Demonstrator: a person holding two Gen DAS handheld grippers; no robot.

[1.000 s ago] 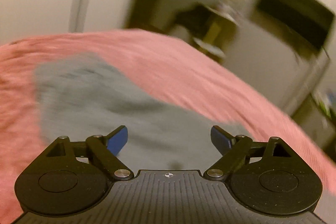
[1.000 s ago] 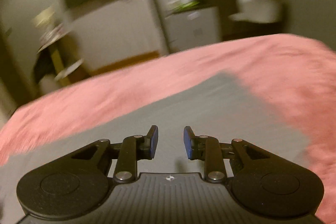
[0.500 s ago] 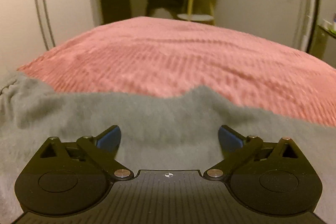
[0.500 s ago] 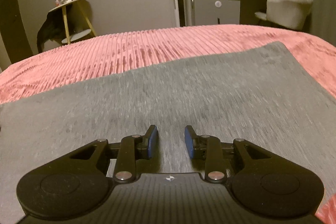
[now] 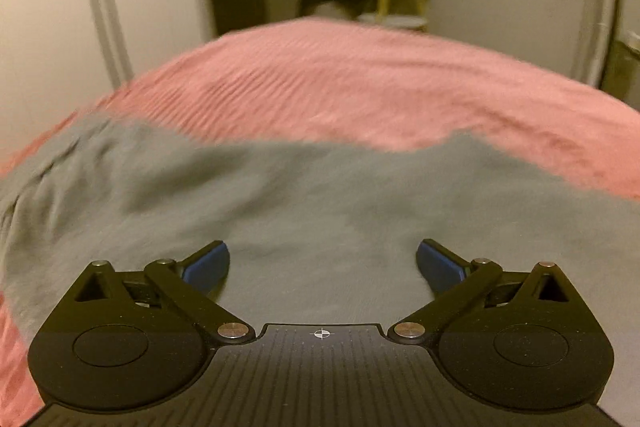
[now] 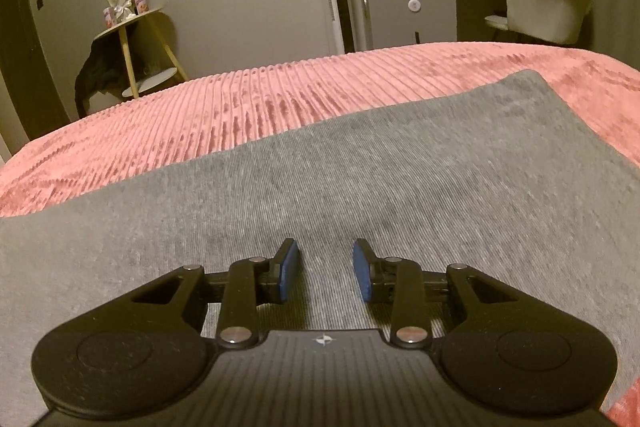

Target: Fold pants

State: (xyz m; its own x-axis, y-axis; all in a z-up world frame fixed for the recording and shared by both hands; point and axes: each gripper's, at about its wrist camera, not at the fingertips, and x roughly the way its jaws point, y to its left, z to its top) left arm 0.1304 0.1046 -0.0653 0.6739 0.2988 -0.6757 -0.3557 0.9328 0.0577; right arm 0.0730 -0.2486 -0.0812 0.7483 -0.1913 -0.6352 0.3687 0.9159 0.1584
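Observation:
Grey pants [image 5: 280, 195] lie spread on a pink ribbed bedspread [image 5: 360, 87]. In the left wrist view the cloth is wrinkled and bunched at the left. My left gripper [image 5: 322, 263] is wide open just above the grey cloth, holding nothing. In the right wrist view the pants [image 6: 360, 167] lie flat and smooth, with a straight far edge and a corner at the upper right. My right gripper [image 6: 325, 267] hovers low over them, its blue pads [image 6: 289, 267] a small gap apart with nothing between.
The pink bedspread [image 6: 260, 99] extends beyond the pants to the bed's far edge. Behind stand a small yellow-legged side table [image 6: 132, 39] with dark clothing hung on it, a grey cabinet [image 6: 412, 19], a dresser with a chair [image 6: 548, 11], and a wall.
Both views swung from blurred sideways looks to facing across the bed. The left gripper has drawn back a little, so more grey cloth shows. The right gripper moved slightly; its jaws keep the same gap.

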